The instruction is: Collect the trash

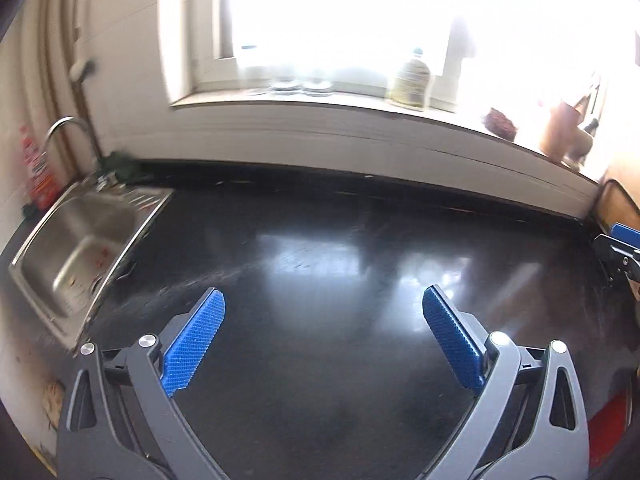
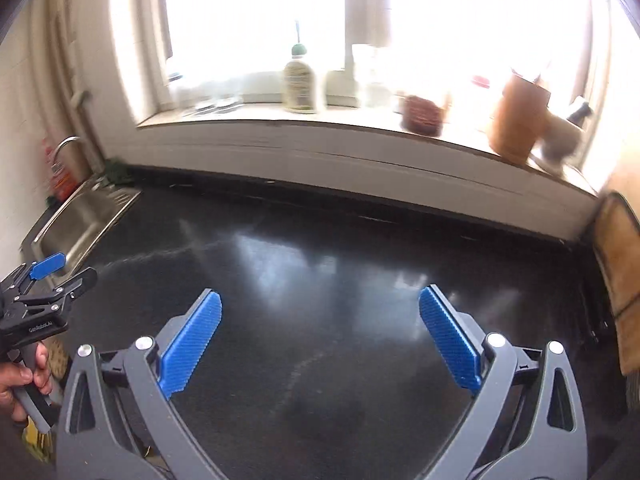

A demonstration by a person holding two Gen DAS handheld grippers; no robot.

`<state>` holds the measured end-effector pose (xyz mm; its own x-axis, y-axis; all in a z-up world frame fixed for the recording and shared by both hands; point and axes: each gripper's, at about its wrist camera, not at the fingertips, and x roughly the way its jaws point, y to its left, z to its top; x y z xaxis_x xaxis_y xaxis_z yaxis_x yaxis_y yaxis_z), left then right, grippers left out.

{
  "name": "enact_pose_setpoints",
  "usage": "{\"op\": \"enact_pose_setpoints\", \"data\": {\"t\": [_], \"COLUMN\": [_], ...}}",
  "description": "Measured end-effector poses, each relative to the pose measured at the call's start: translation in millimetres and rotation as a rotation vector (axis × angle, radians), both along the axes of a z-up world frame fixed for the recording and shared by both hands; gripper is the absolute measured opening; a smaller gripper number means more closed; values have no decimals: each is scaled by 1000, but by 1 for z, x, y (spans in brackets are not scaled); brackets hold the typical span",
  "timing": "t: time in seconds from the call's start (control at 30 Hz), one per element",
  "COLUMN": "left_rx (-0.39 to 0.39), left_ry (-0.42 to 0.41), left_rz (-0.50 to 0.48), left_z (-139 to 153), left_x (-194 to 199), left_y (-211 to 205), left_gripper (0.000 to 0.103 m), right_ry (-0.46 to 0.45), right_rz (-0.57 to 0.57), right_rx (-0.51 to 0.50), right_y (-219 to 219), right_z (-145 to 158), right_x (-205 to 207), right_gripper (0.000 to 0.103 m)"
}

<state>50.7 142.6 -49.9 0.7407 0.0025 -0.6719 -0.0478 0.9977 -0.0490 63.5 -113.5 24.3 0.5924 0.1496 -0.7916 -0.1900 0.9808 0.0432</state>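
Blue ribbed pads (image 1: 195, 342) on the left gripper (image 1: 324, 336) are standing spread wide over the black countertop (image 1: 320, 264), with nothing between them. Likewise the right gripper (image 2: 320, 338) is hanging above the same glossy surface, its jaws splayed apart and gripping nothing. From the right wrist view, the left gripper is showing at the left edge, its handle wrapped by the person's hand (image 2: 24, 376).

Window glare is reflecting off the dark counter between both sets of fingers. A stainless steel sink (image 1: 76, 248) is sitting at the counter's left end, its curved faucet (image 1: 66, 128) rising behind it, and a red-labelled bottle (image 1: 38, 168) is standing just beside the basin against the wall. Something dark green (image 1: 122, 162) is lying at the back corner near the faucet; blur is hiding what it is.

Along the windowsill (image 2: 320, 120) a pale bottle with a green cap (image 2: 299, 80) is standing upright, with a dark reddish container (image 2: 422, 114) and a tan cylindrical holder (image 2: 518, 120) further right. A wooden board (image 2: 618, 280) is leaning at the counter's right end.

No trash is showing on the countertop in either view.
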Motion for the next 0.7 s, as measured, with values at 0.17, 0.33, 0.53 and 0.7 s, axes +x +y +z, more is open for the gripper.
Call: {"op": "enact_pose_setpoints", "data": {"t": [0.17, 0.33, 0.53, 0.7], "left_rx": [22, 43, 38, 37], "left_ry": [16, 31, 55, 63], "left_rz": [-139, -201, -202, -185], "left_z": [0, -3, -8, -8], "left_x": [34, 43, 53, 59], "left_y": [-63, -97, -105, -103], "left_gripper": [96, 96, 96, 96], "right_ry": [23, 35, 41, 52], "right_rz": [-205, -259, -257, -242], "right_rx": [6, 15, 18, 23], "right_y": [-83, -114, -116, -119], "right_z": [-5, -10, -12, -18], "right_x": [-6, -13, -13, -3], "right_gripper": [96, 96, 96, 96]}}
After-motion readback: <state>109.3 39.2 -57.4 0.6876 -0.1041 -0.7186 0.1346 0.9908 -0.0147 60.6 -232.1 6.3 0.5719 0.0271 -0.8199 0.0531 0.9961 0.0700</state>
